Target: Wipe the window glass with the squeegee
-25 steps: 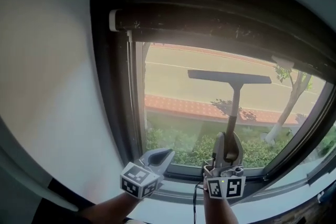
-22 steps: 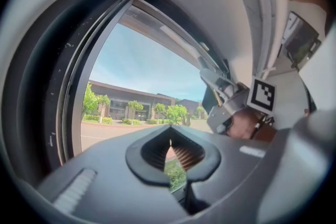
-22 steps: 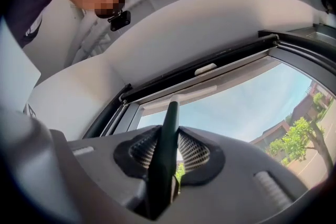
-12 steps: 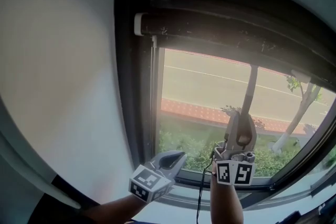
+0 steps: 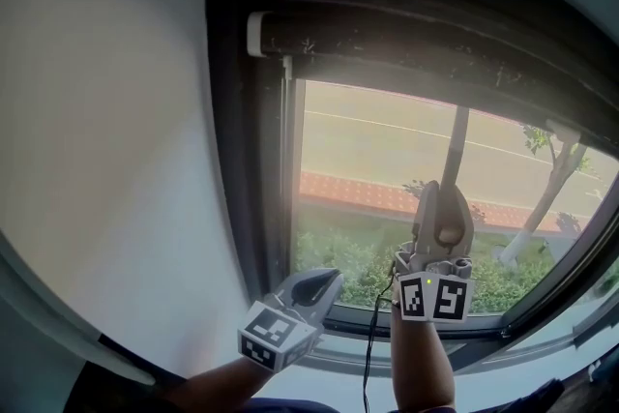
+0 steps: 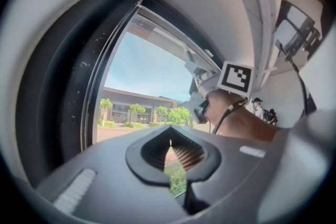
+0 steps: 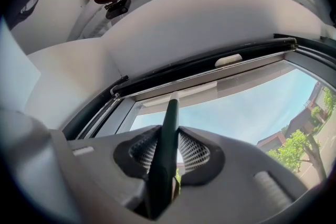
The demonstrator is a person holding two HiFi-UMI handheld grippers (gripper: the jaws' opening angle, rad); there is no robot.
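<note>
The right tongs (image 5: 438,200) are clenched on the dark handle of the squeegee (image 5: 455,148), which rises straight ahead of them along the window glass (image 5: 368,160). In the right gripper view the squeegee (image 7: 167,134) sits pinched between the two ribbed pads. Its pale crossbar (image 7: 197,90) at the far end lies just below the top of the dark window frame (image 7: 210,63). In the head view that far end is lost in glare. The left tongs (image 5: 327,281) hang lower and to the left of the right pair, near the bottom corner of the glass. Their tips are pressed together with nothing between them. Left of both stands a white wall (image 5: 106,169).
</note>
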